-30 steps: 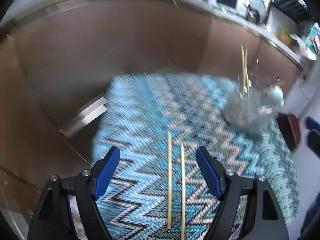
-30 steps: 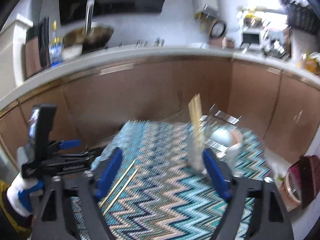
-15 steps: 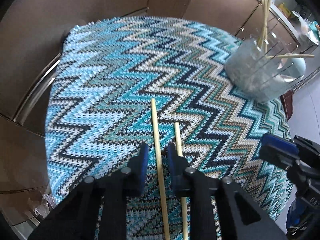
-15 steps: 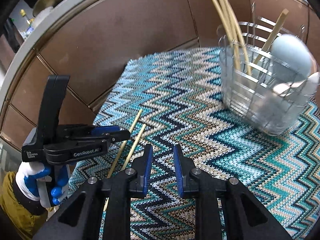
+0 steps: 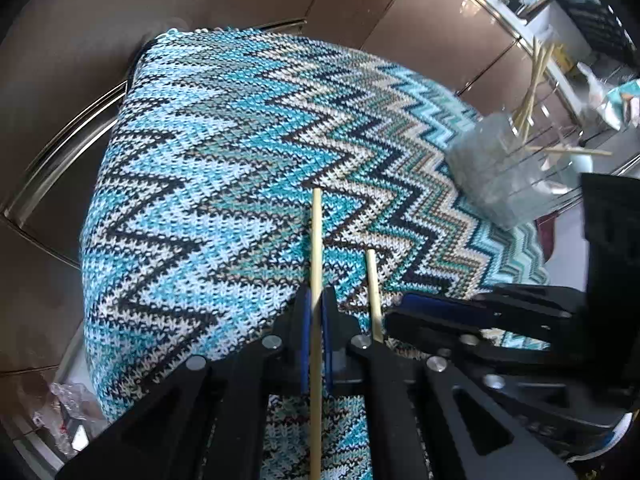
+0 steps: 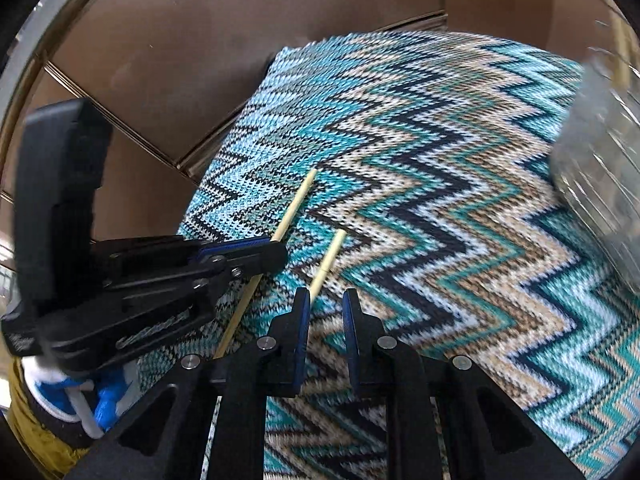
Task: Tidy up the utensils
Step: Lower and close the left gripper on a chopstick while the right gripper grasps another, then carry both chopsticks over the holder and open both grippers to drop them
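Note:
Two pale wooden chopsticks lie side by side on a blue zigzag knitted cloth [image 5: 200,200]. My left gripper [image 5: 316,300] is shut on the left chopstick [image 5: 316,240], which also shows in the right wrist view [image 6: 296,204] with the left gripper [image 6: 276,246] clamped on it. The second chopstick [image 5: 373,288] lies free. My right gripper [image 6: 326,300] hovers low over the cloth with its jaws closing and a narrow gap showing. The second chopstick [image 6: 330,252] runs behind the tip of its left finger, not between the pads.
A clear utensil holder [image 5: 500,168] with several chopsticks [image 5: 532,92] and a pale blue round item stands at the cloth's far right, blurred in the right wrist view [image 6: 600,160]. Brown cabinet fronts [image 5: 200,8] rise behind. A gloved hand [image 6: 80,392] holds the left gripper.
Both grippers dropped toward the cloth and tilted down. The left jaws closed onto the left chopstick. The right jaws narrowed and came in beside the second chopstick.

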Motion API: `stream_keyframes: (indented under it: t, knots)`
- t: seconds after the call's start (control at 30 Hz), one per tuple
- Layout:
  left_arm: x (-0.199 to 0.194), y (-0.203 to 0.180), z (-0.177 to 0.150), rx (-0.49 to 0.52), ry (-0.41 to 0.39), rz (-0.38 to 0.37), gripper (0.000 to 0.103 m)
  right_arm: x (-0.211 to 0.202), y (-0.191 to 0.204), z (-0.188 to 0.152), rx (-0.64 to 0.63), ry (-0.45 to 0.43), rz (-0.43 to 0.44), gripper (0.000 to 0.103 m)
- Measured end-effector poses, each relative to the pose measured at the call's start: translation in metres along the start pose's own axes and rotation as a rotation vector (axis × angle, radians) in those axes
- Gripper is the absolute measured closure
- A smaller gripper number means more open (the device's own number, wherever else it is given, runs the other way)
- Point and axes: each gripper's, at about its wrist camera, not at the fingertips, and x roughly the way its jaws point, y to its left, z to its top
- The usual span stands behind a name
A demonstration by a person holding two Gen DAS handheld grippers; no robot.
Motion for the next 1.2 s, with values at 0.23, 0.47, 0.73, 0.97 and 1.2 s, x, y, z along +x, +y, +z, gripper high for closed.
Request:
stream_keyframes:
  t: [0.23, 0.47, 0.73, 0.97, 1.2]
  knots:
    - [-0.01, 0.009, 0.0, -0.015, -0.033, -0.033, 0.098, 0.019, 0.014, 0.009, -0.03, 0.053, -0.054, 0.092]
    - [-0.024, 0.01, -0.005, -0.024, -0.062, -0.029, 0.098, 0.018, 0.01, 0.011, -0.015, 0.061, -0.039, 0.095]
    - [-0.062, -0.035, -0.012, 0.033, -0.145, -0.02, 0.098, -0.051, 0.002, -0.011, -0.053, -0.101, 0.051, 0.097]
    - [-0.108, -0.098, -0.002, 0.107, -0.301, -0.087, 0.098, -0.155, -0.016, -0.045, -0.105, -0.414, 0.138, 0.098]
    - [-0.141, -0.162, 0.036, 0.174, -0.464, -0.18, 0.098, -0.256, -0.041, -0.05, -0.13, -0.747, 0.088, 0.098]
